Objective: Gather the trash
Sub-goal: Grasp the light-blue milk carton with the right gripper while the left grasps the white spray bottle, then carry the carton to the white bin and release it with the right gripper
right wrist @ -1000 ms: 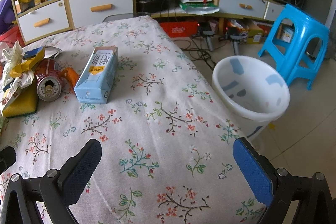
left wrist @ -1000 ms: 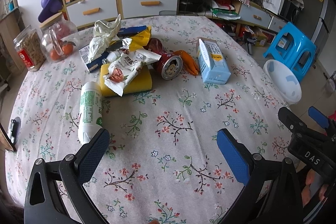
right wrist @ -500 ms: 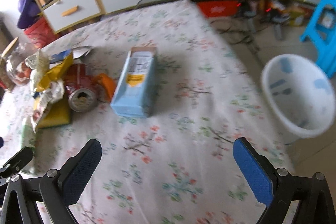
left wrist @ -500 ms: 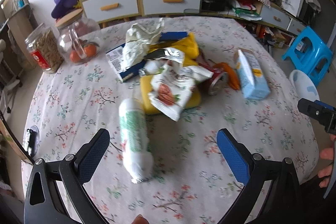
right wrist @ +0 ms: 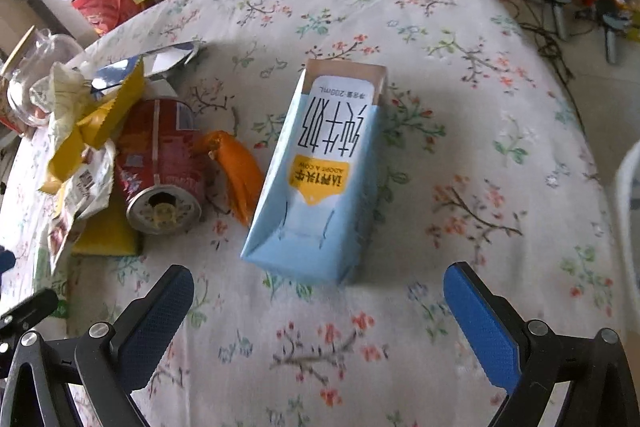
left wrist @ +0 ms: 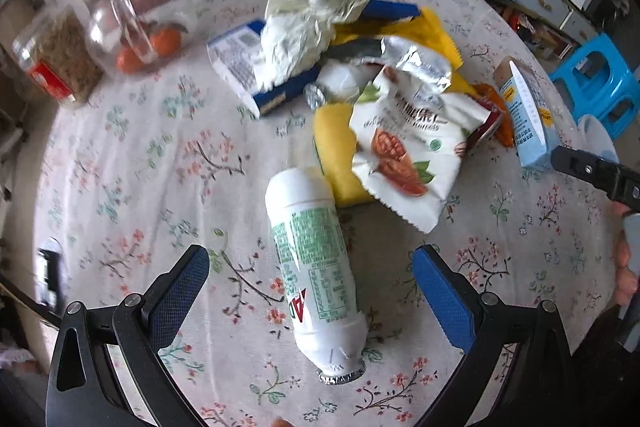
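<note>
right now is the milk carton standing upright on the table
No, the milk carton lies flat on its side on the table.

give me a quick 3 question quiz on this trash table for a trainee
1. True or false: the left hand-held gripper is shut on the white bottle.
2. Which item lies straight ahead of the right hand-held gripper? A) red can B) blue milk carton C) yellow sponge
3. Fill in: the almond snack bag lies partly on top of the yellow ____.

Key: 1 false, its jaws are open with the bottle lying between them on the tablecloth; 2 B; 3 sponge.
</note>
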Available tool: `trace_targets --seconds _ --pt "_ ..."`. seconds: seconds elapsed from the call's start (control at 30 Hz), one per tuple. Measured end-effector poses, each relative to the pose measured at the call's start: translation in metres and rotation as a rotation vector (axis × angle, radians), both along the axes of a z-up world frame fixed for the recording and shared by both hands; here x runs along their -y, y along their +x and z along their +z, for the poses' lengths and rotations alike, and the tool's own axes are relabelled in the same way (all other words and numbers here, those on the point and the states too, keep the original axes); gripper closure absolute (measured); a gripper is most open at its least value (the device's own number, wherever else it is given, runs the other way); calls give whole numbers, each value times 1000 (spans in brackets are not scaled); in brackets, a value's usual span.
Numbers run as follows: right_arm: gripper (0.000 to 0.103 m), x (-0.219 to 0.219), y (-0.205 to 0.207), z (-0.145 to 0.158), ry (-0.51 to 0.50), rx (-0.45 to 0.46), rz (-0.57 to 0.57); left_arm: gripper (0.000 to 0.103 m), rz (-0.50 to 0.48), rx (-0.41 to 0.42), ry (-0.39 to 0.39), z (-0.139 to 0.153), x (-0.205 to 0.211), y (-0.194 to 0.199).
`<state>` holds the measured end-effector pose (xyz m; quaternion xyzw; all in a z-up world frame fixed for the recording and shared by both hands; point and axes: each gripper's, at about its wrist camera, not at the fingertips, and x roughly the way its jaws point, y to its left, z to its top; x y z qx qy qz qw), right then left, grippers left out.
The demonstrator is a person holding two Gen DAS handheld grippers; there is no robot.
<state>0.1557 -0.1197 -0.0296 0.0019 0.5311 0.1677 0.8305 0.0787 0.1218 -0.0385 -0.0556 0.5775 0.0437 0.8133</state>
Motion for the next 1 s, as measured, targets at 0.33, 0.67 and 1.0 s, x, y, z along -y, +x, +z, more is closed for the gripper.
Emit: trace_targets --seconds 0.33,0.67,1.0 --pt "9 -10 21 -14 46 -39 -3 26 -9 -6 -157 -11 -14 1" --pt "30 -16 28 -20 19 -16 -10 61 0 29 -127 -7 -30 -4" --pt "42 4 22 3 48 42 -36 64 58 164 -153 28 -45 -22"
